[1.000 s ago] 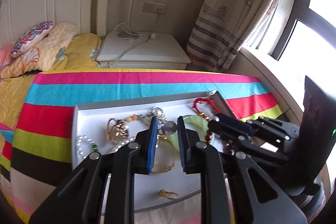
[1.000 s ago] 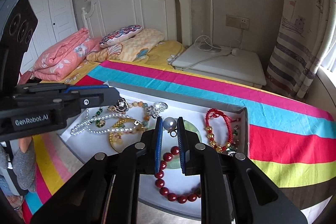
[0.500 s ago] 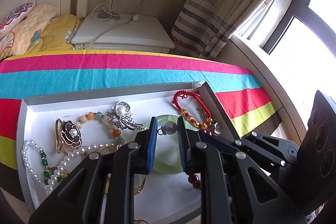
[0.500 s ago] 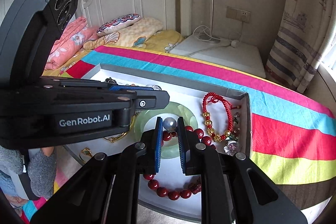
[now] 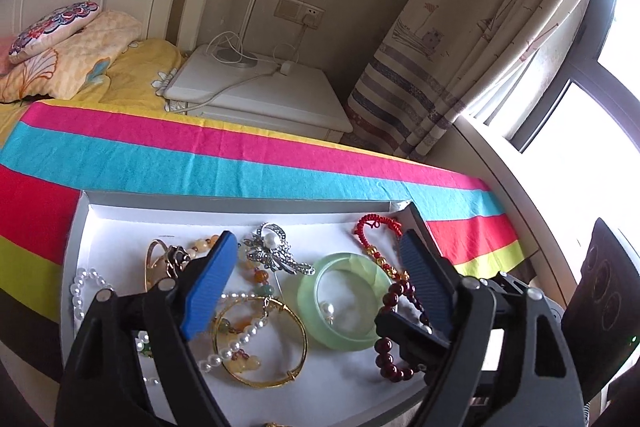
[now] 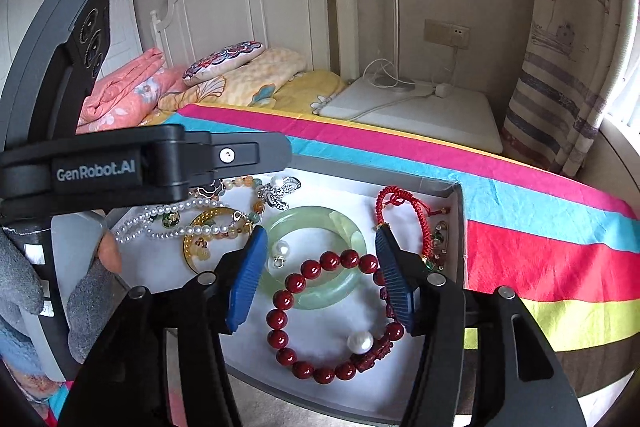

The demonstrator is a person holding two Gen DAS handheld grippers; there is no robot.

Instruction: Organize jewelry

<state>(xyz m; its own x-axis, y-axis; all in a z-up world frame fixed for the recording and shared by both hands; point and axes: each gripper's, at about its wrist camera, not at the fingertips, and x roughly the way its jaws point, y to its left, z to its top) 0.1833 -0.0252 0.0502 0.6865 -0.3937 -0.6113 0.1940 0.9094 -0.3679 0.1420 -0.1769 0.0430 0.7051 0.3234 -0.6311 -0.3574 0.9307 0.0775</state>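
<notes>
A white tray (image 5: 240,205) on the bed holds the jewelry. My left gripper (image 5: 316,237) hangs over it, jaws opening wide, with nothing between the pads. Below it a pearl pendant (image 5: 328,308) lies loose inside the green jade bangle (image 5: 348,261). My right gripper (image 6: 320,233) is also opening above the bangle (image 6: 316,215) and grips nothing. A second pearl (image 6: 360,342) rests within the red bead bracelet (image 6: 278,319). A red cord bracelet (image 6: 400,195), silver brooch (image 5: 272,255), gold bangle (image 5: 260,379) and pearl strand (image 6: 176,211) lie around.
The tray sits on a striped blanket (image 5: 200,155). Behind it stands a white nightstand (image 5: 260,87) with a lamp and cables, with pillows (image 6: 240,67) to the left and a curtain (image 5: 460,47) and window to the right. A gloved hand (image 6: 24,291) holds the left gripper.
Both grippers were shut on a pearl each and have now opened. The pearls have dropped into the tray. The left gripper has sunk a little toward the tray.
</notes>
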